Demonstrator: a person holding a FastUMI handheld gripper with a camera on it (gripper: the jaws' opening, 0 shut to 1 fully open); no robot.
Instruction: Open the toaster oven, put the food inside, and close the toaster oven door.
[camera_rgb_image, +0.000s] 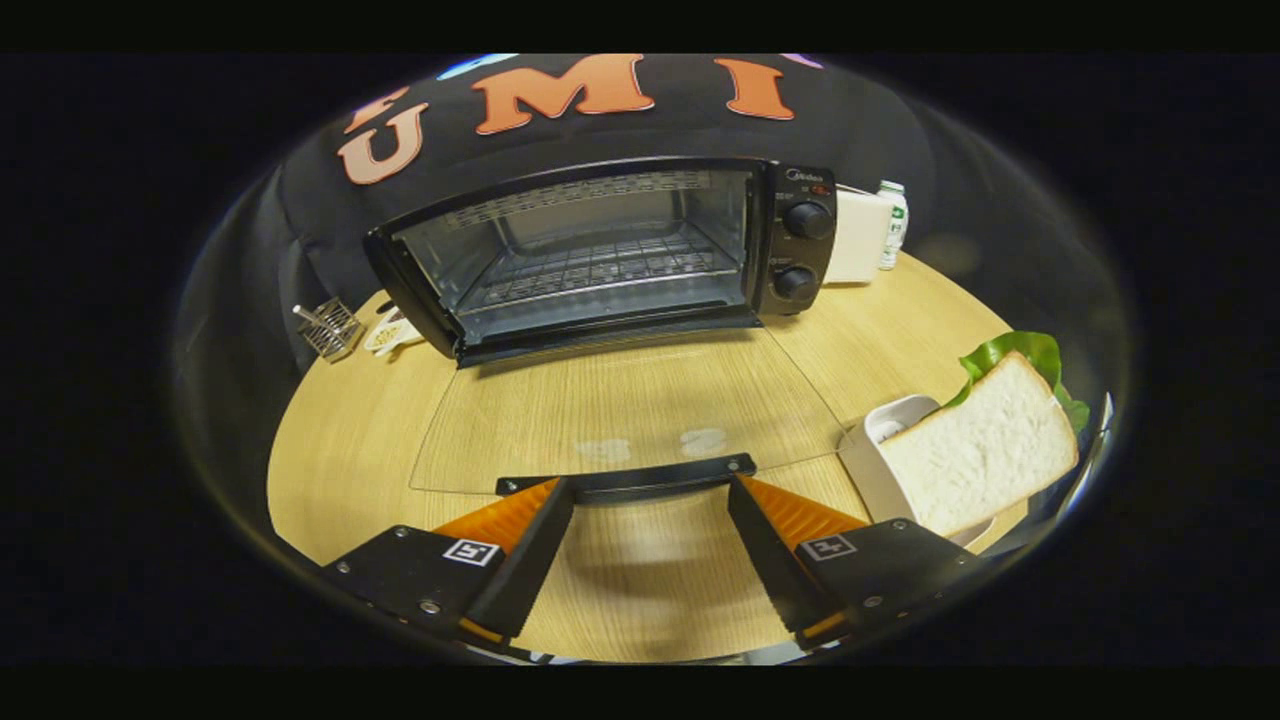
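A black toaster oven (610, 250) stands at the back of the round wooden table (330, 450). Its glass door (620, 400) lies folded down flat toward me, and the wire rack (600, 265) inside is bare. The door's black handle (625, 477) lies just ahead of my fingertips. My gripper (650, 485) is open, with nothing between its fingers. To the right of the fingers a sandwich of white bread (985, 450) with green lettuce (1020, 355) leans in a white holder (885, 450).
Two knobs (805, 250) sit on the oven's right panel. A white box (860, 235) and a small bottle (893, 222) stand right of the oven. A small wire rack (328, 327) and a white item (392, 330) lie left of it, near the table's edge.
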